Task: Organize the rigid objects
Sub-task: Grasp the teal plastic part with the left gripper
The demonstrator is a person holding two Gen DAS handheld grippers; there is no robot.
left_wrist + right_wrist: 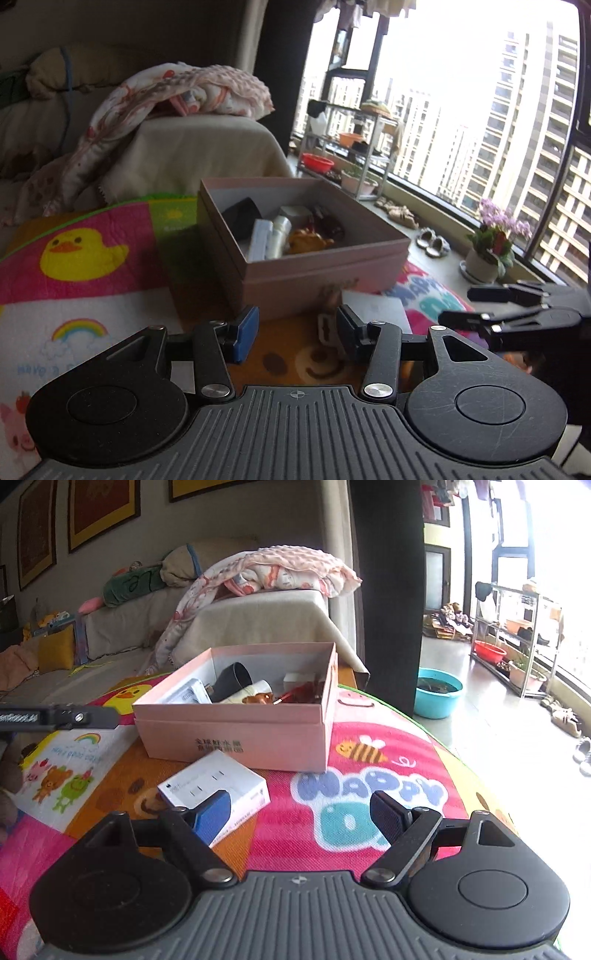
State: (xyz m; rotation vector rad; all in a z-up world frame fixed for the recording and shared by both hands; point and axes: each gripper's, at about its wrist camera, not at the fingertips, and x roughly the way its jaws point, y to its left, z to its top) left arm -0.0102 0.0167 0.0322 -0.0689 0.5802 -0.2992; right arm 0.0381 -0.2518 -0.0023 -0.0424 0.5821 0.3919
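Observation:
A pink cardboard box (325,266) stands open on the colourful play mat; it also shows in the right wrist view (236,731). Inside lie a black cup (232,681), a white tube (279,236), a white case (260,238) and brown and red items (308,240). A small white carton (218,792) lies on the mat in front of the box, by my right gripper's left finger. My left gripper (295,332) is open and empty, low over the mat just before the box. My right gripper (299,818) is open and empty, over the mat.
A sofa with a pink blanket (280,572) stands behind the mat. A blue basin (437,696) sits on the floor to the right. A metal shelf (517,638) and a flower pot (484,258) stand by the window. The right gripper shows at the left wrist view's right edge (517,310).

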